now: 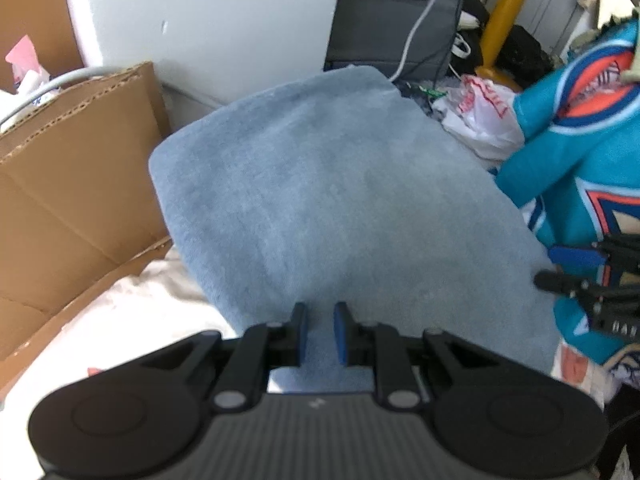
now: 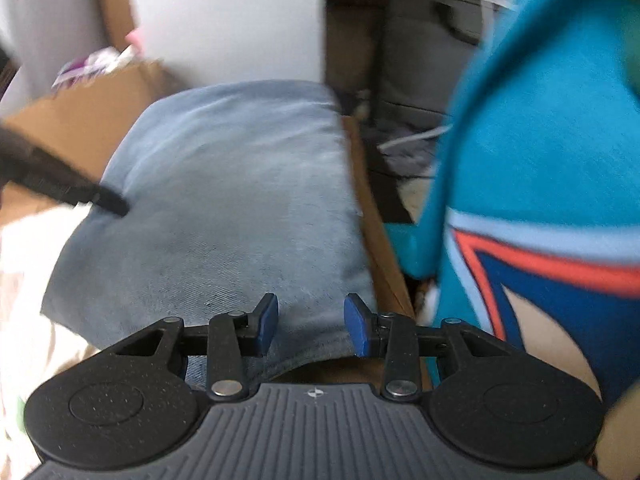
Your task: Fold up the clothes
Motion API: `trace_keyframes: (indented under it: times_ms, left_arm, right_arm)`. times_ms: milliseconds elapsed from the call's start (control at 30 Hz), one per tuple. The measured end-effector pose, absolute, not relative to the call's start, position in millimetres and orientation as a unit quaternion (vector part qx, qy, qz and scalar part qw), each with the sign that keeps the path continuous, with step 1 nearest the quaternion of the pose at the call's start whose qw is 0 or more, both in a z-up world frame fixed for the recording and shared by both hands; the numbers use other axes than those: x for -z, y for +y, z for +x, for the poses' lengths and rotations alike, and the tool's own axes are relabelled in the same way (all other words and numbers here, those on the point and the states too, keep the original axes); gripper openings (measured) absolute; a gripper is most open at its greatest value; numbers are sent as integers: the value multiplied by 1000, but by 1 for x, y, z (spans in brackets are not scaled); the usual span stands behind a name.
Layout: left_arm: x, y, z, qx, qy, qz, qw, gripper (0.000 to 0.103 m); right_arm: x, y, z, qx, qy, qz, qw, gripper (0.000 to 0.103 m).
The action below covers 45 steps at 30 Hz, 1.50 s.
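Observation:
A folded light blue fleece cloth [image 1: 332, 204] lies flat on a pale bed sheet [image 1: 132, 320]. It also shows in the right wrist view [image 2: 224, 208]. My left gripper [image 1: 320, 320] hovers over its near edge, jaws a little apart with nothing between them. My right gripper [image 2: 311, 312] is open and empty over the cloth's near right corner. It shows in the left wrist view [image 1: 576, 268] at the cloth's right edge. A teal garment [image 2: 552, 184] with orange and navy print hangs at the right, also in the left wrist view [image 1: 580, 160].
A cardboard box [image 1: 76, 184] stands left of the cloth. A dark grey bag [image 1: 396, 20], a yellow post [image 1: 508, 4] and a white plastic bag [image 1: 484, 116] are behind. The left gripper's tip [image 2: 100, 196] shows at the cloth's left side.

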<state>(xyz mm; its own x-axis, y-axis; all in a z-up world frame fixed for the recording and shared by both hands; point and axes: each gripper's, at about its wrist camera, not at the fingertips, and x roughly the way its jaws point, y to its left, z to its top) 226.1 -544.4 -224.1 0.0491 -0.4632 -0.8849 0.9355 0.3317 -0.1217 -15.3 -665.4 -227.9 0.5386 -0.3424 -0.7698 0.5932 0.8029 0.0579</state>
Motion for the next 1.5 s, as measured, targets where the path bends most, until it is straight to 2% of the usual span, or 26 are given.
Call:
trace_keyframes:
  times_ms: [133,200,267,533,600,633,900,933,1000,1067,1133,1167,1200,1267,1300,1400,1467,1500]
  left_arm:
    - [213,-531,224,514,468,247,675,18]
    - [208,-522,223,513,471,232,679,30]
    - [207,-515,223,509,476,217,683,47]
    - [224,-489,220,496,516,166,679,48]
    - [227,-484,217,495,523,158,675,43]
    - [228,-481,215,496,528,153,672,36]
    - [224,-470,209,481,539,135,678,19]
    - [224,-468,209,482,542,133,675,9]
    - [224,-465,205,481,547,135,672,7]
    - [225,-461,200,482,551,141,667,1]
    - [227,-457,196,480,556,147,662,1]
    - [227,-455,195,478,557,152,662,1]
    - [227,-453,194,476,558,157,662,1]
    - [222,-448,193,471,560,163,662,3]
    - [218,-446,194,468,561,165,663,6]
    - [201,-436,199,452,561,169,673,25]
    - [189,-428,204,439,561,169,681,46]
    - [182,-422,208,431,561,167,687,53]
  right_arm:
    - [229,-668,-32,296,372,206,855,43]
    - [229,-670,-42,309,357,235,850,43]
    - [232,-674,-49,311,342,273,844,44]
    - [261,-680,-55,287,314,387,818,44]
    - [260,-679,-58,287,298,402,817,44]
    - [259,-679,-60,287,290,409,816,44]
    - [273,-674,-60,277,260,470,796,45]
    - [278,-674,-61,276,258,483,790,45]
    - [287,-674,-62,269,254,507,778,45]
    - [295,-673,-61,260,247,527,771,46]
    - [298,-668,-61,249,243,534,770,31]
    - [299,-666,-60,244,244,535,772,13]
    - [297,-665,-59,245,247,533,771,5]
    - [292,-662,-58,251,255,529,769,4]
    - [289,-661,-57,255,259,527,768,4]
    - [282,-656,-56,265,271,521,765,4]
    - [276,-654,-54,271,278,517,763,7]
    - [274,-652,-54,274,282,515,761,7]
